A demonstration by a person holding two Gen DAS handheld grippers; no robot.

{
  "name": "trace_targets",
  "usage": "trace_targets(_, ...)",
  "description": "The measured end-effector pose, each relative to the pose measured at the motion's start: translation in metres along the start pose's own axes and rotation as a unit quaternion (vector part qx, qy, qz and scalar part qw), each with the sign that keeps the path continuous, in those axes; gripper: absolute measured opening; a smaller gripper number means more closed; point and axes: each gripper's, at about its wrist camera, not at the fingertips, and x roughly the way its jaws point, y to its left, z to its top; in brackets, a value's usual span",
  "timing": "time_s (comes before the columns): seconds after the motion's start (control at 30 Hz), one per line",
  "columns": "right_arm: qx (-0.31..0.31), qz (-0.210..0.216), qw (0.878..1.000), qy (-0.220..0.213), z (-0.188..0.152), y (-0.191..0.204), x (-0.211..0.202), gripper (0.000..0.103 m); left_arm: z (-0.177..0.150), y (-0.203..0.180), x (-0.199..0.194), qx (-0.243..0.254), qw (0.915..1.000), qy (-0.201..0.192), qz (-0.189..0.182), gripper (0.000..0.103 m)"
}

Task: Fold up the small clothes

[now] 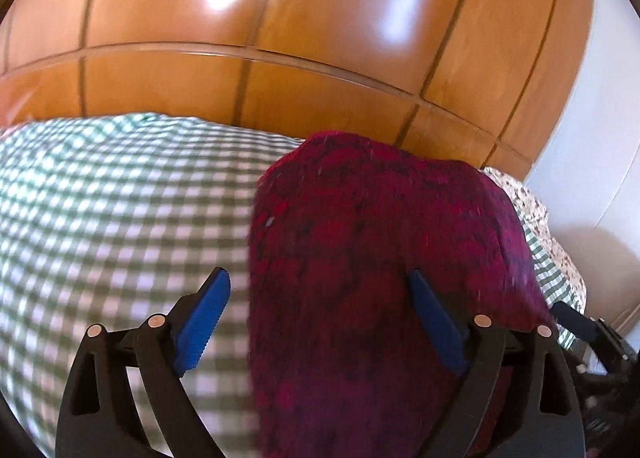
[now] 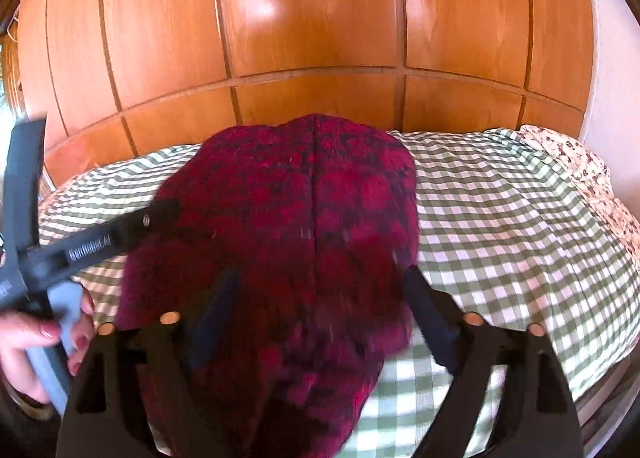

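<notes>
1. Garment (image 1: 372, 258) — dark red knit, draped over both our grippers and hanging above the checked bedcover (image 1: 100, 194), likely so it can be spread flat.
2. Left gripper (image 1: 316, 318): fingers spread wide, cloth resting over the inner one, nothing pinched.
3. Right gripper (image 2: 316, 322): also wide — cloth lies loosely across it.
4. Wardrobe (image 2: 312, 18) stands behind the bed.

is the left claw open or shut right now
Open: the left claw has its blue fingers spread wide apart, with the red garment lying between them, ungripped.
</notes>
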Motion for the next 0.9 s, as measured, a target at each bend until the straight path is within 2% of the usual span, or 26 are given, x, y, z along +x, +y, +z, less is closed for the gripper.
trace_targets(0.07,0.01,0.009,0.999,0.029,-0.008,0.0,-0.002,0.085,-0.014,0.005,-0.01,0.002,1.0,-0.008,0.004,0.09)
trace_targets(0.1,0.009,0.005,0.999,0.039,-0.011,0.0,-0.001,0.082,-0.017,0.005,-0.012,0.006,0.9999,-0.009,0.006,0.09)
trace_targets(0.13,0.002,-0.007,0.999,0.052,-0.015,0.0,0.003,0.076,-0.024,0.003,-0.014,0.017,0.9997,-0.013,0.008,0.09)
trace_targets(0.17,-0.01,-0.023,0.998,0.054,-0.018,0.0,0.007,0.06,-0.027,0.001,-0.014,0.024,0.9996,-0.015,0.01,0.09)
trace_targets(0.2,-0.016,-0.035,0.998,0.053,-0.019,-0.001,0.008,0.052,-0.03,-0.002,-0.014,0.028,0.9995,-0.01,0.008,0.09)
trace_targets(0.23,-0.011,-0.034,0.998,0.049,-0.019,-0.005,0.008,0.049,-0.032,-0.004,-0.014,0.03,0.9995,-0.006,0.002,0.09)
trace_targets(0.27,-0.003,-0.029,0.999,0.045,-0.018,-0.009,0.008,0.04,-0.033,-0.005,-0.014,0.031,0.9995,-0.003,-0.005,0.09)
trace_targets(0.4,0.011,-0.041,0.999,0.029,-0.014,-0.021,0.009,0.035,-0.036,-0.018,-0.021,0.056,0.9983,-0.008,-0.01,0.09)
trace_targets(0.5,0.024,-0.059,0.998,0.014,-0.013,-0.031,0.017,0.037,-0.04,-0.023,-0.024,0.075,0.9967,-0.028,0.006,0.092)
trace_targets(0.57,0.032,-0.057,0.997,0.033,-0.022,-0.038,0.035,0.041,-0.046,-0.024,-0.009,0.093,0.9955,-0.001,0.018,0.097)
trace_targets(0.63,0.071,-0.027,0.997,0.029,-0.035,-0.048,0.042,0.045,-0.058,-0.023,0.014,0.103,0.9932,0.051,0.017,0.097)
trace_targets(0.7,0.108,-0.011,0.994,0.027,-0.037,-0.058,0.035,0.069,-0.062,-0.014,0.012,0.072,0.9965,0.042,0.001,0.097)
trace_targets(0.73,0.123,0.0,0.992,0.029,-0.035,-0.063,0.028,0.069,-0.063,-0.009,0.012,0.057,0.9973,0.046,-0.01,0.097)
trace_targets(0.8,0.132,0.009,0.991,0.003,-0.026,-0.066,0.008,0.069,-0.062,-0.007,0.01,0.055,0.9974,0.044,-0.016,0.097)
trace_targets(0.87,0.123,0.011,0.991,-0.043,-0.012,-0.062,-0.015,0.071,-0.062,-0.01,0.008,0.071,0.9969,0.034,-0.007,0.097)
trace_targets(0.9,0.117,0.015,0.992,-0.053,-0.007,-0.058,-0.021,0.071,-0.063,-0.012,0.008,0.079,0.9964,0.029,-0.001,0.097)
